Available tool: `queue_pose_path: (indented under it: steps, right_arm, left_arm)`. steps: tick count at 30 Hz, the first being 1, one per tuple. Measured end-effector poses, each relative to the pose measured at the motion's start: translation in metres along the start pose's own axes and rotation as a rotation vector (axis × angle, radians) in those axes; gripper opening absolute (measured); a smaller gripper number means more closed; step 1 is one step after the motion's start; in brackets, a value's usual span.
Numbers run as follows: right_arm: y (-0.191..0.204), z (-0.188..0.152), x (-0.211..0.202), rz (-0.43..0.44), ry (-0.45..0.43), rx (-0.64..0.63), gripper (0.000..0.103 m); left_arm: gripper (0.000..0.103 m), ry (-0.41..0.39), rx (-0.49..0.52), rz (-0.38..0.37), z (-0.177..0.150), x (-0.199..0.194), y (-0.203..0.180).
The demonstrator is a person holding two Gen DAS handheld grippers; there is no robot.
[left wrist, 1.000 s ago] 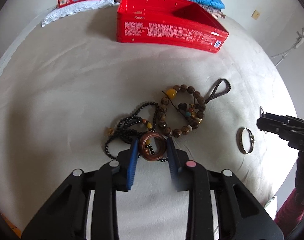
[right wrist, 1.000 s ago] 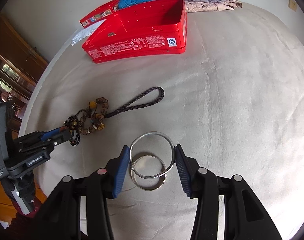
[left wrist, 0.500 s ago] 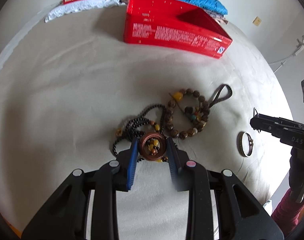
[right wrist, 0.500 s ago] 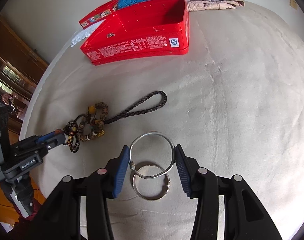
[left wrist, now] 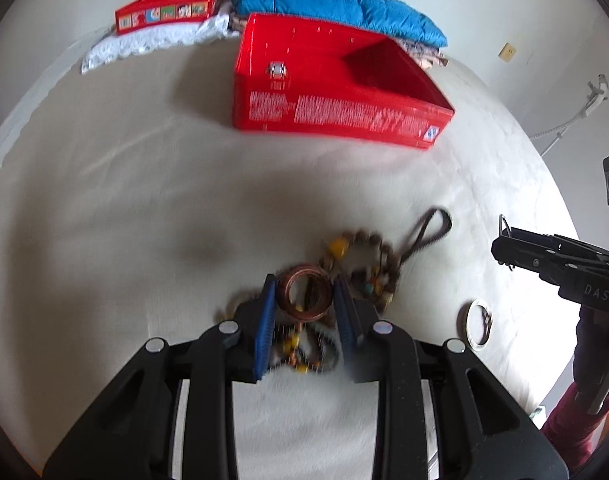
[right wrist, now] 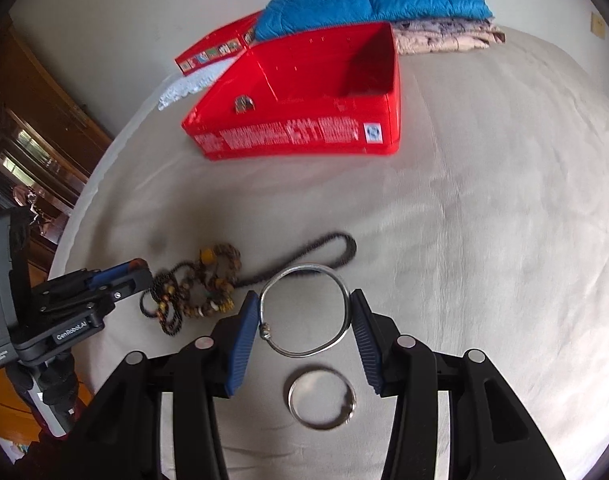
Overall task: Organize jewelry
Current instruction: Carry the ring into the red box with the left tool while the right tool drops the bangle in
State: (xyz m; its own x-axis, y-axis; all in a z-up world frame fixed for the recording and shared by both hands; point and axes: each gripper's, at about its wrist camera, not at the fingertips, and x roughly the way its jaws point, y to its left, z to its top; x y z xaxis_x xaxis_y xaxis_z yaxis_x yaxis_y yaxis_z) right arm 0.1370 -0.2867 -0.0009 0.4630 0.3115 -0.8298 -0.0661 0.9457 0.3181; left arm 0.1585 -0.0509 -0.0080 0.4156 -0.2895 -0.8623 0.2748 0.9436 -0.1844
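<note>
Beige bedspread [right wrist: 484, 200]; bead tangle [left wrist: 360, 276] blurred, strands indistinct. Left gripper [left wrist: 304, 312] narrow, clamped on copper bangle [left wrist: 304, 294]. Right gripper [right wrist: 304, 320] wider, clamped on silver bangle [right wrist: 304, 310].

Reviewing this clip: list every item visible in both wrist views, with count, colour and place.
Red box: one, red, open, far side of the bed.
Small clasp piece: one, metallic, inside the red box.
Box lid: one, red with pictures, behind the box on white lace cloth.
Folded bedding: blue quilt on patterned fabric, far edge.
Bed sheet: cream, under everything.
Beaded bracelets: tangled pile, brown, black and amber, with a dark cord loop.
Copper bangle: one, reddish brown, gripped in the left tool.
Silver bangle: one, large, gripped in the right tool.
Smaller silver bangle: one, lying on the sheet.
</note>
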Motion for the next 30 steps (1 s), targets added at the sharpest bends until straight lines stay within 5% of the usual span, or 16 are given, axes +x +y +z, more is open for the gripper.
queue_pose_path:
  steps: [8, 20, 30]
  right_arm:
    - [-0.001, 0.068, -0.002, 0.021, -0.080, 0.022, 0.047]
    - [-0.016, 0.170, 0.055, 0.037, -0.100, 0.085, 0.047]
    - [-0.024, 0.185, 0.116, -0.005, -0.032, 0.066, 0.047]
  left_arm:
    - [0.027, -0.062, -0.011, 0.006, 0.060, -0.003, -0.007]
    - [0.027, -0.091, -0.055, 0.021, 0.166, 0.041, -0.005]
    - [0.027, -0.009, -0.069, 0.005, 0.204, 0.107, 0.006]
